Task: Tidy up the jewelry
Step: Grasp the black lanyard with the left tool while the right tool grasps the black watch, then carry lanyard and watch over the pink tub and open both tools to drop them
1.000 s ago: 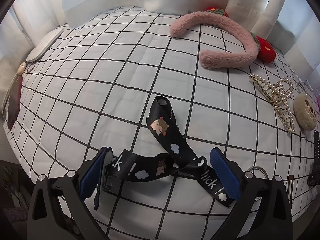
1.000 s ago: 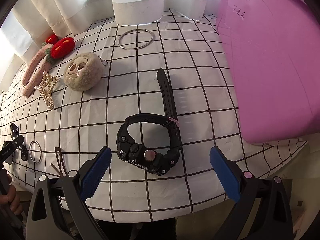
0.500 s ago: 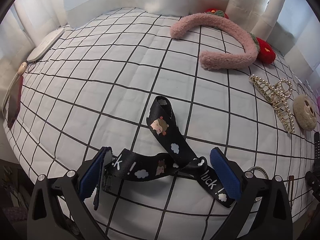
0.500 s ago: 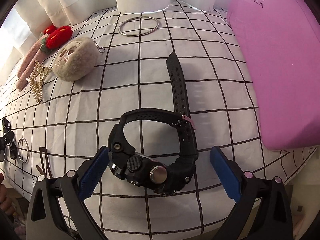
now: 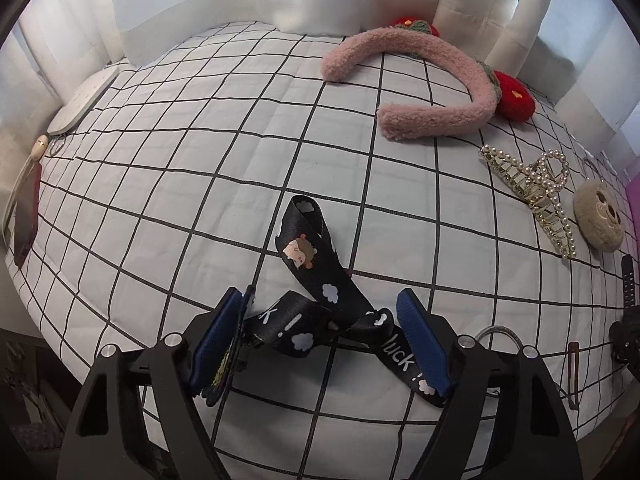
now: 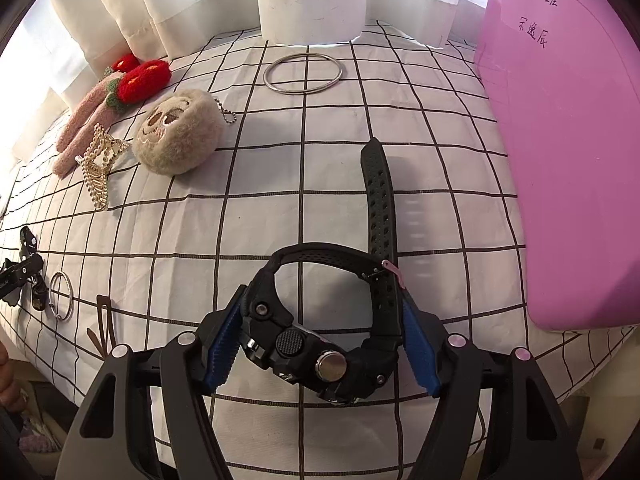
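Both tools are closing: left tool (image 5: 320,340) around the lanyard (image 5: 316,280), right tool (image 6: 322,344) on the watch (image 6: 320,344); squeeze squarely before lifting.

I see both grippers alike: left gripper (image 5: 320,340) and right gripper (image 6: 322,340) have black angular arms, ribbed blue pads, round silver screw heads.

Both wrist cameras look steeply down, close over the checked cloth (image 5: 224,168), sharing the pearl hair claw (image 6: 98,170).
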`<state>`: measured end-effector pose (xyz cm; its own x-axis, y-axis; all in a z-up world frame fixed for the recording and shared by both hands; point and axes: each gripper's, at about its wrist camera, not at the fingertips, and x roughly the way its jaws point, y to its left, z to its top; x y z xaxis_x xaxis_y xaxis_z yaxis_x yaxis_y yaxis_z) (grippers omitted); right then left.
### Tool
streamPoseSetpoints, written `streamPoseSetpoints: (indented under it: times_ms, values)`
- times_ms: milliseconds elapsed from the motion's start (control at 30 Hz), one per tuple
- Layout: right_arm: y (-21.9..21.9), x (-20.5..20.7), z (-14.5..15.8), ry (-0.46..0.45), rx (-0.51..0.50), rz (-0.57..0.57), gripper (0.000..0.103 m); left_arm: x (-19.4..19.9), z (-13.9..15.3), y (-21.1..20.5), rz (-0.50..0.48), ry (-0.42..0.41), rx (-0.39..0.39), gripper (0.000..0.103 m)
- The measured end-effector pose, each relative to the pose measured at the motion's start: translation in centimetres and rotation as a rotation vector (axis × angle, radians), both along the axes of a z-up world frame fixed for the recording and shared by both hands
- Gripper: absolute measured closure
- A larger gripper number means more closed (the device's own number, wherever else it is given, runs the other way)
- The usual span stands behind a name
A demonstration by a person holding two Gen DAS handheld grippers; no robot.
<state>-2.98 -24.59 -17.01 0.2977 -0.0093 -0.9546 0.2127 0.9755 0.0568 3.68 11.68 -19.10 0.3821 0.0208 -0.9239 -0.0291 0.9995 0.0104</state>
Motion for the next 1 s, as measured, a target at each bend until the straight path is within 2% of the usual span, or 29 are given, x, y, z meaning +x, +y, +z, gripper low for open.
streamPoseSetpoints:
  times_ms: [33, 67, 100, 300, 600, 800, 1000]
  values:
    - [-0.2, 0.0, 0.0, -0.005, 0.013, -0.007, 0.035, 0.0, 0.2, -0.3, -0.017, -0.004, 0.000, 0.050]
    - [-0.3, 0.0, 0.1, -0.010, 0.026, -0.015, 0.035, -0.1, 0.4, -0.6, -0.036, -0.010, -0.004, 0.069]
    - [-0.5, -0.2, 0.2, -0.014, 0.038, -0.021, 0.035, -0.1, 0.4, -0.9, -0.049, -0.010, -0.009, 0.075]
    - [-0.3, -0.3, 0.6, -0.036, 0.061, -0.017, 0.035, 0.2, 0.9, -0.2, -0.033, -0.014, -0.060, 0.079]
    - [0.0, -0.4, 3.6, -0.096, 0.094, 0.004, 0.035, -0.5, 4.8, -0.4, -0.033, -0.095, -0.100, 0.079]
    - [0.6, 0.0, 7.5, -0.184, 0.119, 0.032, 0.035, -1.1, 8.7, -2.6, -0.093, -0.172, -0.104, 0.079]
    - [0.9, -0.2, 13.2, -0.315, 0.152, 0.056, 0.035, -1.2, 13.0, -5.8, -0.166, -0.248, -0.144, 0.079]
